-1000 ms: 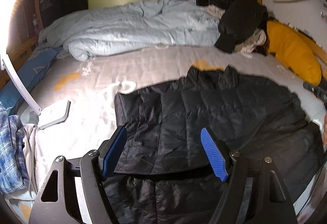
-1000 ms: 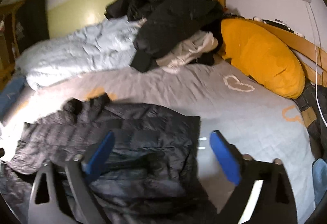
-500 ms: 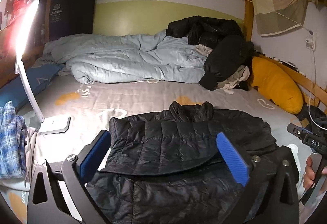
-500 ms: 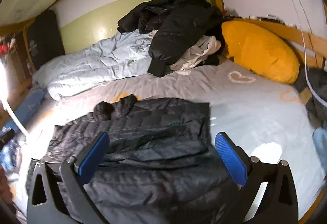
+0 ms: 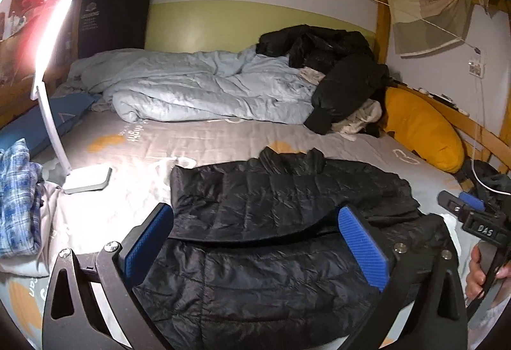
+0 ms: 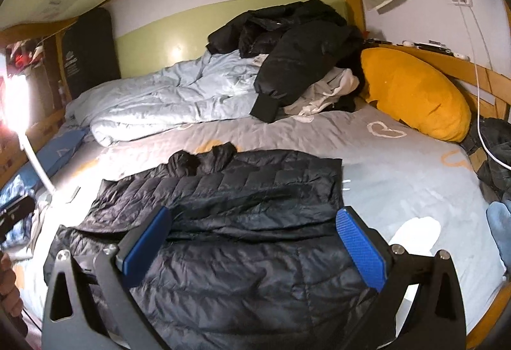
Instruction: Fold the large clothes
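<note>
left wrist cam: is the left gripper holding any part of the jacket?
No. The left gripper is wide open above the jacket, and neither blue pad pinches any fabric.

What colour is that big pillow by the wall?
The pillow is orange-yellow, plain with no pattern. It shows best in the right wrist view.

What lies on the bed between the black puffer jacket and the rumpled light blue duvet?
Only bare grey sheet separates the black puffer jacket from the light blue duvet; both wrist views show it.

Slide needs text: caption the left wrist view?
Open left tongs hover over a black jacket on the bed.
</note>
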Available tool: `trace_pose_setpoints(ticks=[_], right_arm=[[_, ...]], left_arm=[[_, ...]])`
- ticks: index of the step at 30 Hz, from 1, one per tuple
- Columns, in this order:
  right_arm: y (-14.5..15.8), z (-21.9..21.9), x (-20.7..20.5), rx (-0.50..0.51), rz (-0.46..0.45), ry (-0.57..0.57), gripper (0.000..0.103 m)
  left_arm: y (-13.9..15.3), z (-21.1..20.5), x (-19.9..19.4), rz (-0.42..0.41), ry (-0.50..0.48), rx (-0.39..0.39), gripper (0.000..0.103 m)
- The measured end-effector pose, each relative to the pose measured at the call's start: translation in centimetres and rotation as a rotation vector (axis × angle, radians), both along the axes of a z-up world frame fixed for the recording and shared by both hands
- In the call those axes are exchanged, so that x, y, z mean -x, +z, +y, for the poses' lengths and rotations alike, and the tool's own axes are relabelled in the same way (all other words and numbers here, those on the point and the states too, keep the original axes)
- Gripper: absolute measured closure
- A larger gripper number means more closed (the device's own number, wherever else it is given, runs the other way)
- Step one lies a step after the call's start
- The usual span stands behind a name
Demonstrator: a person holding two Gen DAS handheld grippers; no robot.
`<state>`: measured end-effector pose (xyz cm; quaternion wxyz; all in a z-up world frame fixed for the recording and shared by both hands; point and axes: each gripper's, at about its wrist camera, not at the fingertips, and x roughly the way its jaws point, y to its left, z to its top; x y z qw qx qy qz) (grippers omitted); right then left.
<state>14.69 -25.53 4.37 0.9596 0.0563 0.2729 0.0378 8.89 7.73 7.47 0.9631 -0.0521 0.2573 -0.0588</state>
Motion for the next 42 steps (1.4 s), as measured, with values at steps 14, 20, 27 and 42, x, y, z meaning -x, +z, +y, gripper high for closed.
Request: trace_pose_setpoints(ticks=[14,20,27,42], right_arm=[[-1.2,-0.1,1.0,0.061,0.015,0.035,0.000],[-1.6,-0.7,1.1,0.064,0.030,0.036,0.000],[-1.8,-0.8,1.1,0.053,0.050,0.043,0.000],[-3.8,2.0,1.7,0.156,0.167,0.243,0.000]], left_arm=[[-1.7,-2.0,1.2,0.001,-0.044,-0.067,0.000],[-2.2,-2.7,1.4,0.005,-0.048,-0.100,0.000],[-3.2,-2.8,0.9,0.066,-0.082,-0.072,0.000],[-8.7,-4.3,2.1,0.245,-0.182,-0.157,0.000]])
